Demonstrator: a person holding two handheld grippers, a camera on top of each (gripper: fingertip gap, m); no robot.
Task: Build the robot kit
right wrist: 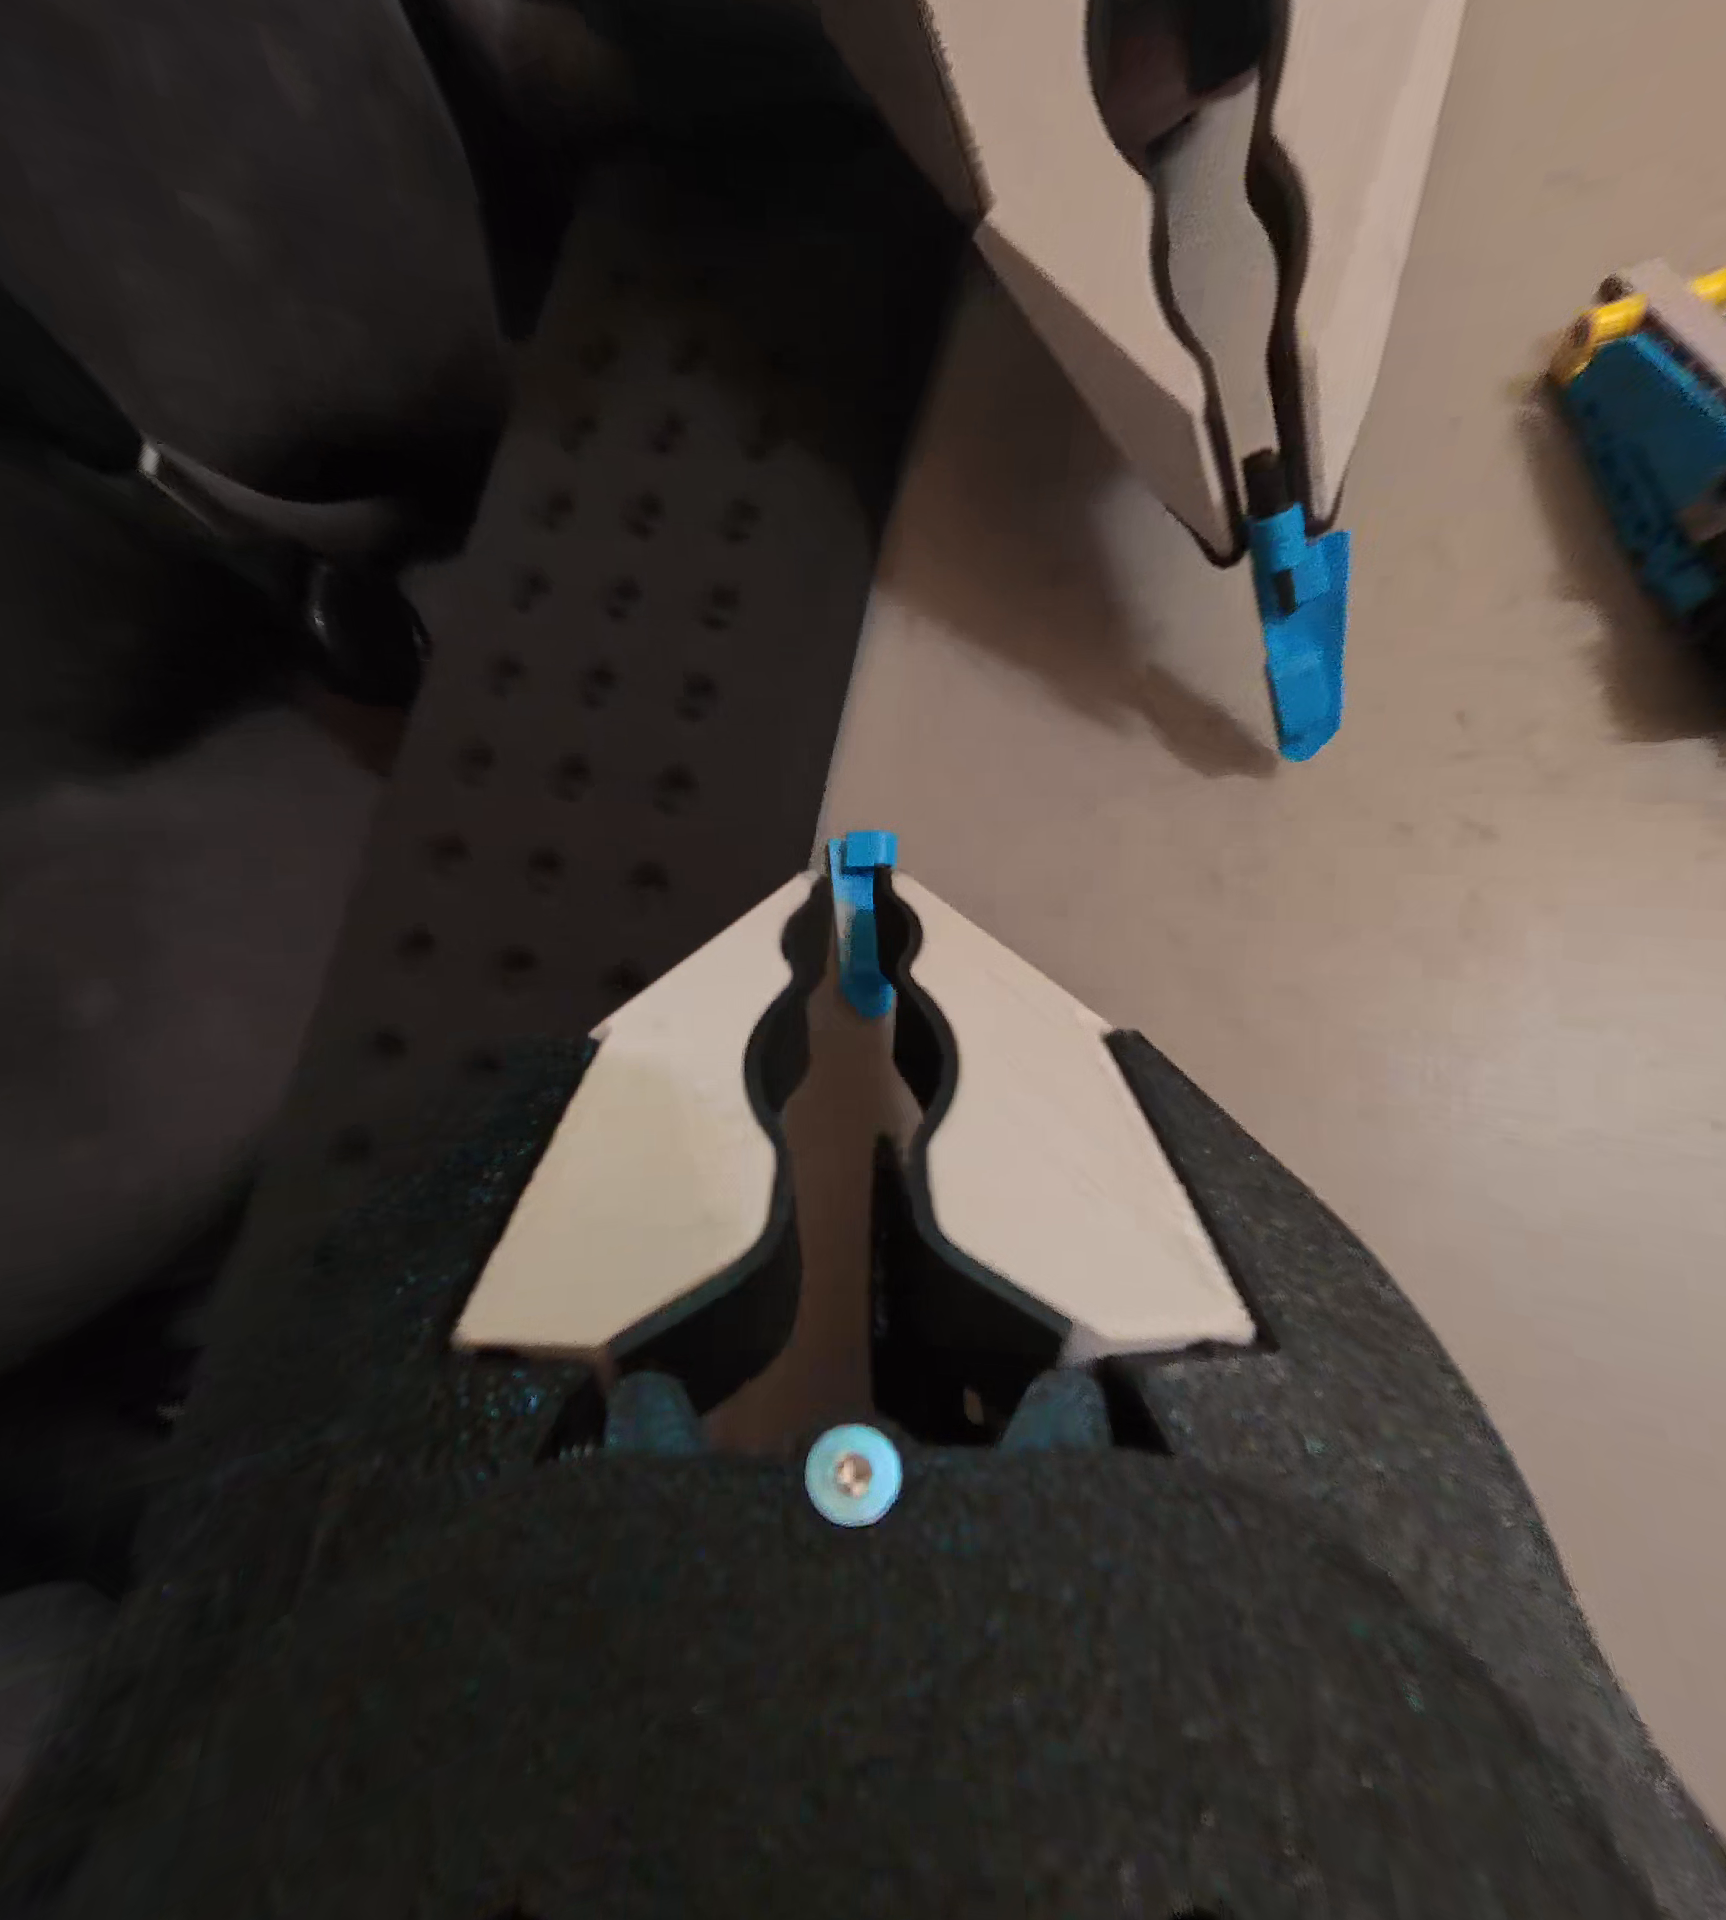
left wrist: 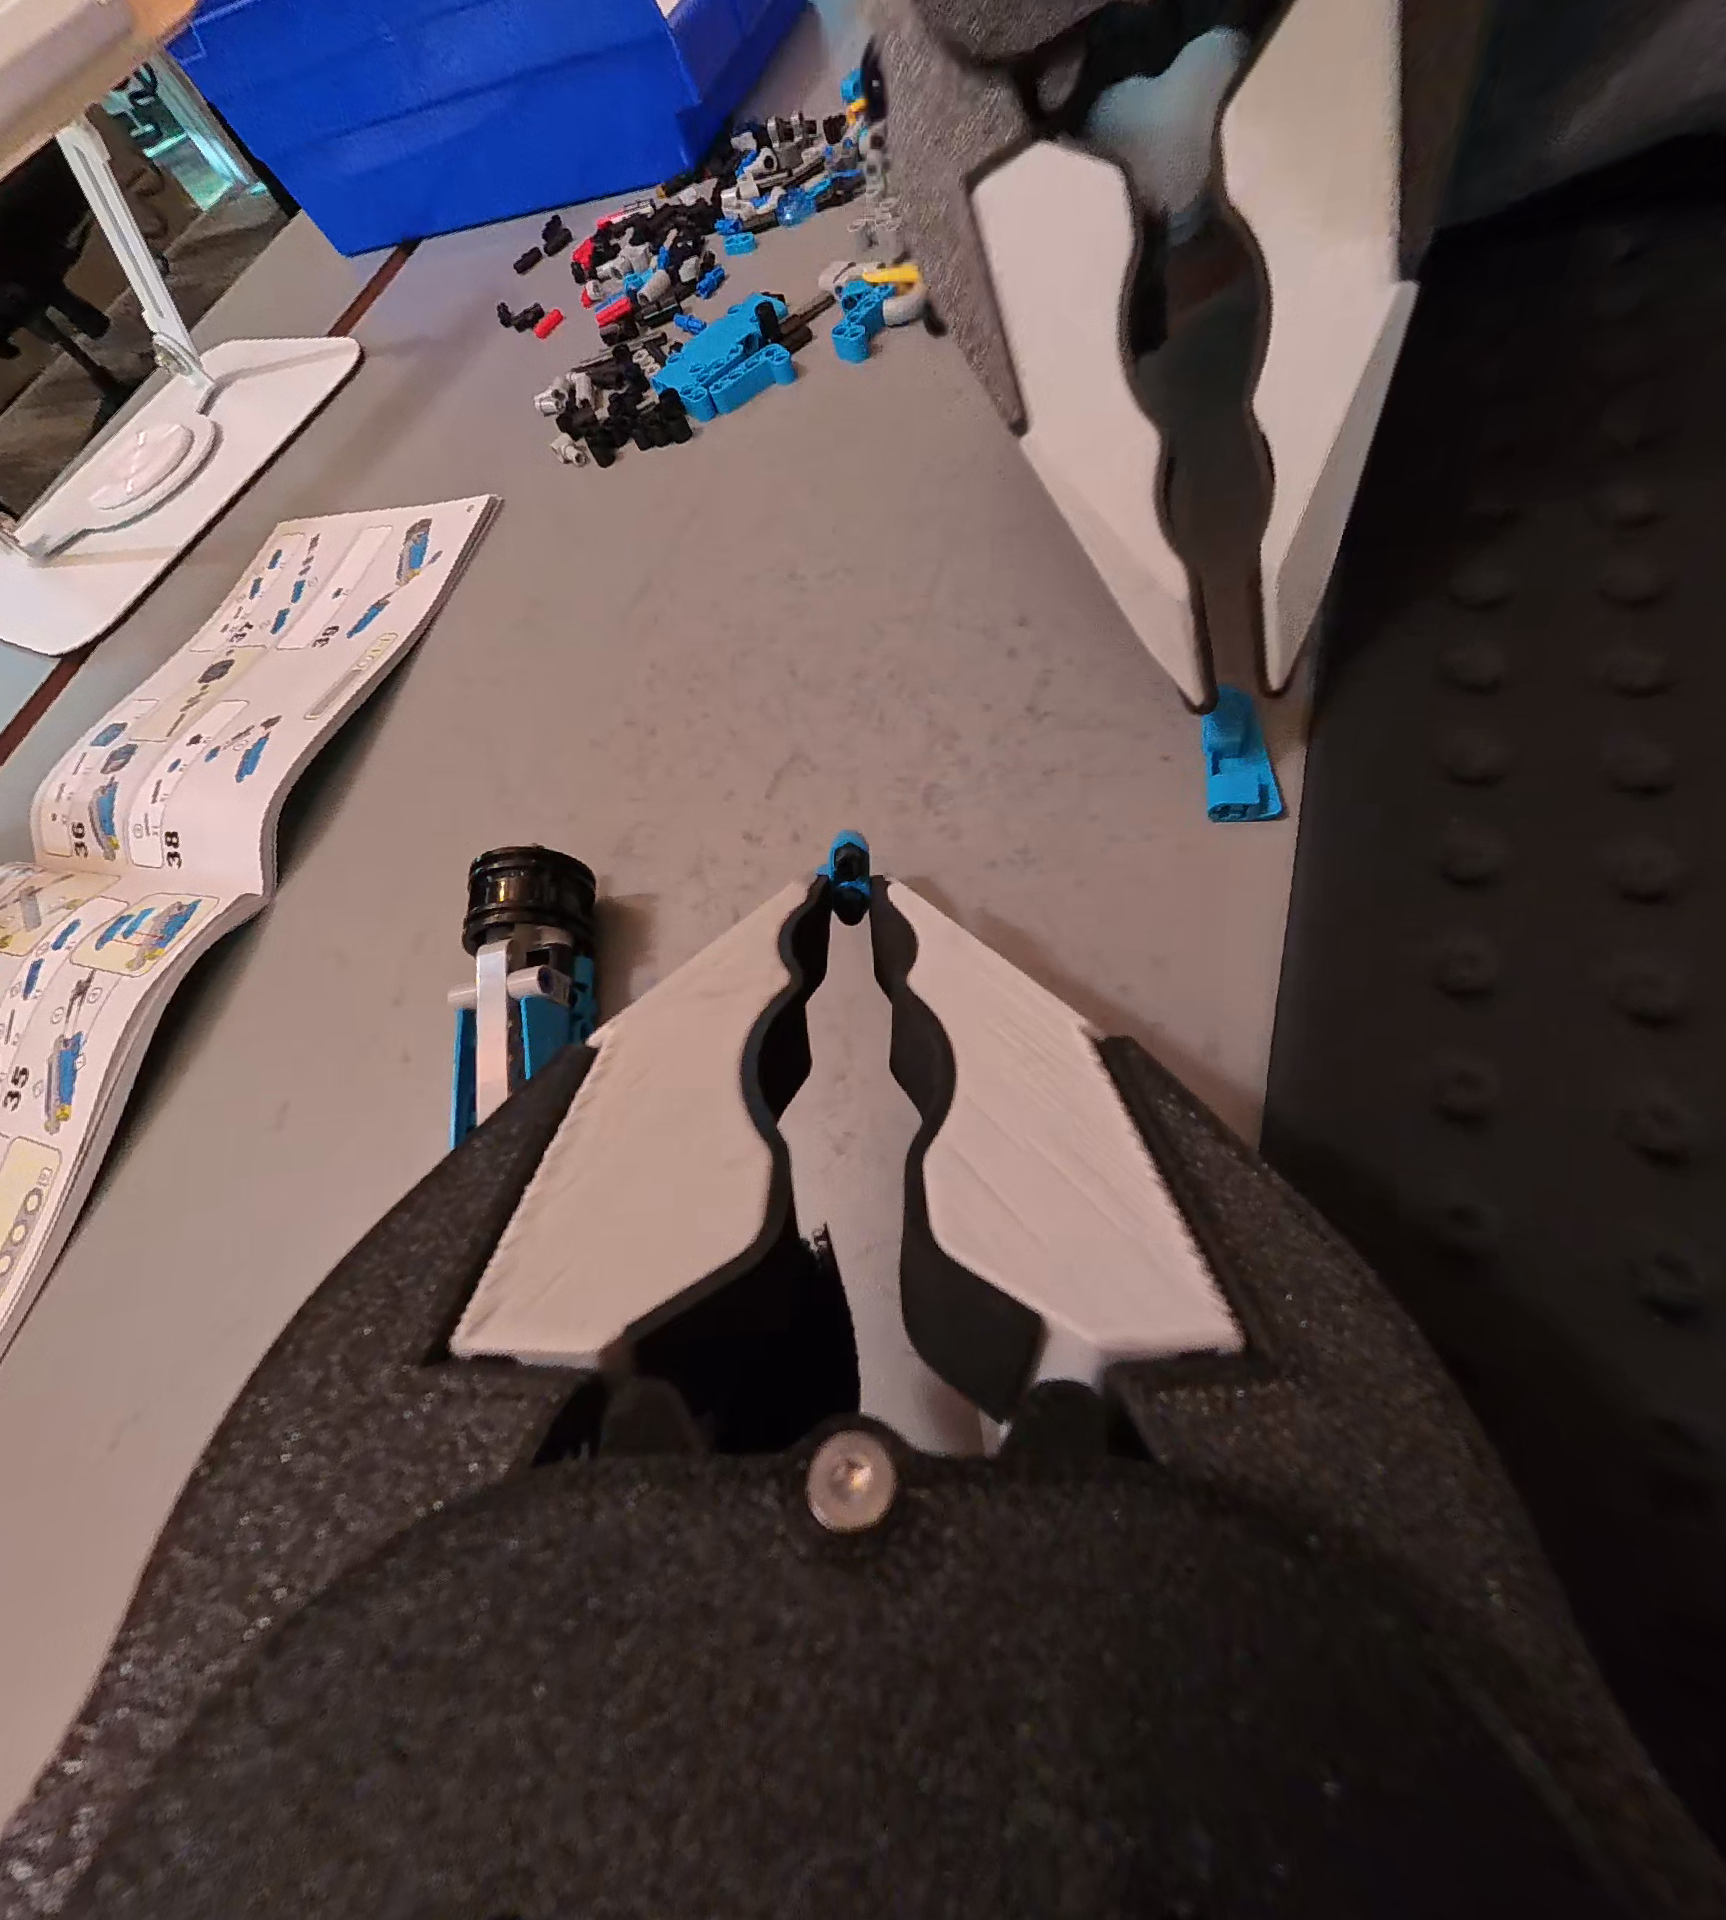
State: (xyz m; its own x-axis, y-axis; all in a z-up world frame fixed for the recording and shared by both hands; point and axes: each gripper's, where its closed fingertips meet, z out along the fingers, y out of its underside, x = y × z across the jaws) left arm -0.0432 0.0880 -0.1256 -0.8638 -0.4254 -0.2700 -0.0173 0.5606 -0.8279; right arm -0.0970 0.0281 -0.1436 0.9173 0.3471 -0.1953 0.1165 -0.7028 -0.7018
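Note:
My left gripper [left wrist: 846, 885] is shut on a small blue building piece with a black pin [left wrist: 846, 864], held just above the grey table [left wrist: 734, 644]. It also shows in the right wrist view [right wrist: 1272, 520], where the blue piece [right wrist: 1304, 644] hangs from its tips. My right gripper [right wrist: 859, 883] is shut on another small blue piece [right wrist: 861, 925]. In the left wrist view the right gripper [left wrist: 1233, 686] is to the right and farther off, its blue piece [left wrist: 1238, 769] at the table's right edge. A partly built blue and grey model with a black wheel [left wrist: 526, 966] lies just left of my left gripper.
An open instruction booklet [left wrist: 163, 831] lies at the left. A pile of small loose pieces [left wrist: 693, 301] and a blue bin [left wrist: 464, 104] are at the back. A white lamp base [left wrist: 152, 488] stands at the far left. A dark dimpled surface [left wrist: 1565, 831] borders the table's right edge. Spacing between my two grippers at the tips: around 9 centimeters.

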